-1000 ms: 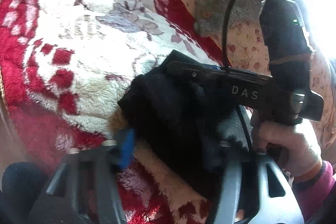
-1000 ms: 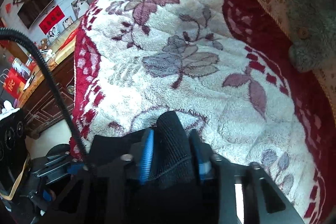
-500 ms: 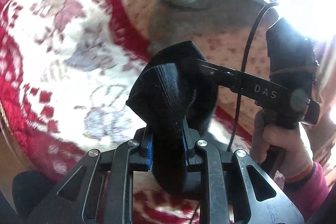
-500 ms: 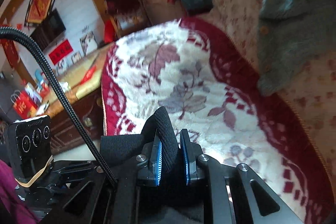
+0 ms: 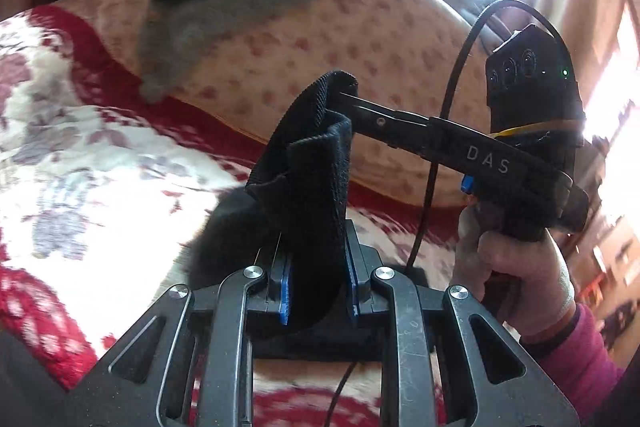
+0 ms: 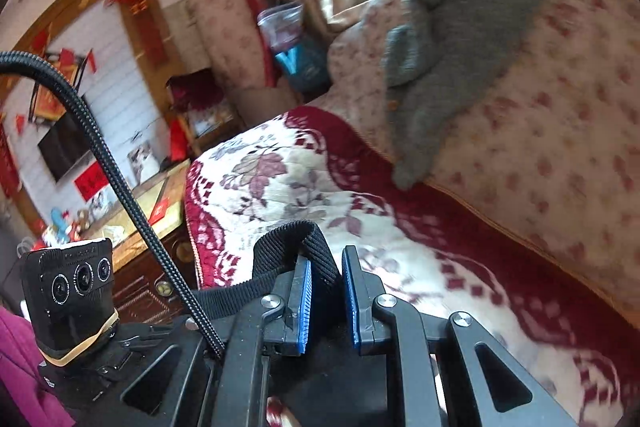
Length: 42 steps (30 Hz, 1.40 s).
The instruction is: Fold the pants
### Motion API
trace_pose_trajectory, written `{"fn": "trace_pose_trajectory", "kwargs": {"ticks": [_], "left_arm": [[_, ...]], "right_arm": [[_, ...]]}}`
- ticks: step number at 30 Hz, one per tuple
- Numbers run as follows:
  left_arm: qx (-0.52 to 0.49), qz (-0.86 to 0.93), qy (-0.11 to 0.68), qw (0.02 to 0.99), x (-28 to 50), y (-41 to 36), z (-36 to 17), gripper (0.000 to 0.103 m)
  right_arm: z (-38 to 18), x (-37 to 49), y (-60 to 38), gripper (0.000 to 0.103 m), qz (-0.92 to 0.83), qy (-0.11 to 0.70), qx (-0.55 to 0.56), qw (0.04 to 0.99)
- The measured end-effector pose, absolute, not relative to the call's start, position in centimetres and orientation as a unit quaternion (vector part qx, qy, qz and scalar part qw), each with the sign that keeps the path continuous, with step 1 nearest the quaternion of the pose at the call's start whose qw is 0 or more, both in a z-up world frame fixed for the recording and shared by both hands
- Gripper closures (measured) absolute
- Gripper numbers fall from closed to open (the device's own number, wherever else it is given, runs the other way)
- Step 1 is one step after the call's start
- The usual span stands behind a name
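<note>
Red floral blanket (image 6: 280,187) under you, both your grippers pinching the black pants (image 5: 316,195), left gripper (image 5: 318,291), right gripper (image 6: 326,303), only right view shows the TV (image 6: 66,147).

**Pants lifted off blanket**

A second ago the black pants (image 5: 308,187) lay bunched on the red floral blanket (image 5: 80,155), left gripper (image 5: 318,291) open beside them. Now it clamps the waistband, and both grippers, right gripper (image 6: 326,301) included, have raised it above the blanket.
</note>
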State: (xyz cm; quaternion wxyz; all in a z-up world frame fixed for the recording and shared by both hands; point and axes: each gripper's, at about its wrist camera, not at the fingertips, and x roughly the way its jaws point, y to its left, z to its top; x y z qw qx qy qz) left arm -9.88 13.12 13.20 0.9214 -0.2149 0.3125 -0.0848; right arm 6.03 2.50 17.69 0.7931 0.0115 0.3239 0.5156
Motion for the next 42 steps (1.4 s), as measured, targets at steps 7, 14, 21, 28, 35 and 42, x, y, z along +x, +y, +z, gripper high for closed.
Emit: {"fn": "trace_pose_trajectory", "kwargs": {"ticks": [7,14,21,28,35,42], "left_arm": [[-0.167,-0.14,0.347,0.912,-8.4,5.9,12.5,0.084],[-0.117,-0.163,0.384,0.901,-7.5,-0.8,10.1,0.084],[-0.086,-0.158,0.42,0.889,-6.4,-3.1,7.2,0.083],[-0.072,-0.157,0.43,0.886,-6.4,-4.2,6.3,0.082],[-0.064,-0.152,0.433,0.886,-6.8,-4.8,6.6,0.081],[-0.082,-0.182,0.438,0.877,-7.6,-3.9,8.0,0.081]], "right_arm": [[15.9,5.3,-7.0,0.089,0.463,0.331,0.071,0.819],[12.4,5.0,-14.4,0.089,0.408,0.348,0.126,0.835],[8.9,4.9,-17.3,0.089,0.352,0.371,0.104,0.853],[7.5,4.3,-18.1,0.089,0.297,0.385,0.062,0.872],[7.2,3.9,-19.3,0.087,0.275,0.393,0.062,0.875],[7.6,3.4,-21.9,0.067,0.246,0.394,0.118,0.878]]}}
